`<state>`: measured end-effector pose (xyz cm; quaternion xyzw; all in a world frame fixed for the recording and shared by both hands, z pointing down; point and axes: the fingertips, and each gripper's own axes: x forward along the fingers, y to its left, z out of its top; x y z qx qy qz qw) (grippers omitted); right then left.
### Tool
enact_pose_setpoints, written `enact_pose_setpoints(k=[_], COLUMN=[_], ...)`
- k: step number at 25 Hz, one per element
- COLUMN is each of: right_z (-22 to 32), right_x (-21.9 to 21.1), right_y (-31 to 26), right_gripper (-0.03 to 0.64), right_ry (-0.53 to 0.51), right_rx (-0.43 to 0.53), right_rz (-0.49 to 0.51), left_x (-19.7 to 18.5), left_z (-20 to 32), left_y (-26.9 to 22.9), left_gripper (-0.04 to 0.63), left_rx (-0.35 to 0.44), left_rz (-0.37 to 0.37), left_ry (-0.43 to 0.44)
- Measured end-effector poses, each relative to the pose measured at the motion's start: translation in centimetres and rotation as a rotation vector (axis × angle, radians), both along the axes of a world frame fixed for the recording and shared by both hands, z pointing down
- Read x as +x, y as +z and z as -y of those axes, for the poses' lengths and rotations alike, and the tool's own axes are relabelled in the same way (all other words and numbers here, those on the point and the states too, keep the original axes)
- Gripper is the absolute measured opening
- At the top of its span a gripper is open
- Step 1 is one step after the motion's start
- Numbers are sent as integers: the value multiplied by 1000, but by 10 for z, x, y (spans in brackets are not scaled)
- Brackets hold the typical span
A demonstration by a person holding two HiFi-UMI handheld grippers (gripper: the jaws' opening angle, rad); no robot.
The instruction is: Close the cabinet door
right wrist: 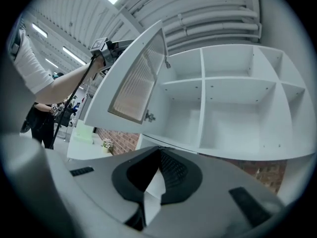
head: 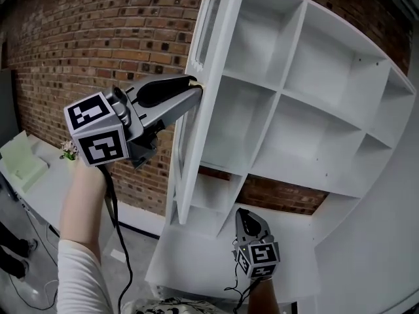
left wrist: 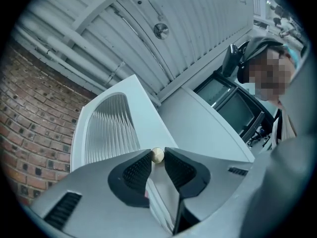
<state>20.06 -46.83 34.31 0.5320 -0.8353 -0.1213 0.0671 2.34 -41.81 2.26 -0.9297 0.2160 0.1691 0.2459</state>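
Observation:
The white cabinet door (head: 186,156) with a ribbed glass panel (left wrist: 106,128) stands swung open, edge-on in the head view. Its small round knob (left wrist: 157,155) sits between the tips of my left gripper (head: 194,87), and both pads touch it. The left gripper is raised at the door's outer edge. The cabinet (head: 281,91) is a white grid of bare shelves. My right gripper (head: 243,212) hangs lower, in front of the cabinet's bottom part, shut with nothing in it. In the right gripper view the door (right wrist: 133,83) angles out from the cabinet (right wrist: 204,78).
A red brick wall (head: 98,38) runs behind and left of the cabinet. A white table (head: 46,188) at the left carries a small flower pot (head: 69,150) and a pale box (head: 23,159). A black cable (head: 118,227) hangs from the left gripper.

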Motion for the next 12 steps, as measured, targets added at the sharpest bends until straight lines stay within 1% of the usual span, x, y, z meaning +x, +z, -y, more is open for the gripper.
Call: enact_pose_setpoints(k=[3,9,12], right_z=[7,18,21], right_x=[14,36,47], right_y=[-1,-6,-7], right_gripper=[5,6,5], right_ry=[-12,-43,-59], right_rx=[-4,10,16], right_rz=[-1,7,6], left_x=[13,56,78], left_z=[3,15,25], left_y=[-1,-3,-2], left_gripper=[98,95,94], left_rx=[-5,-7,-11], left_rz=[-8,18,32], left_ry=[-26,-117,-128])
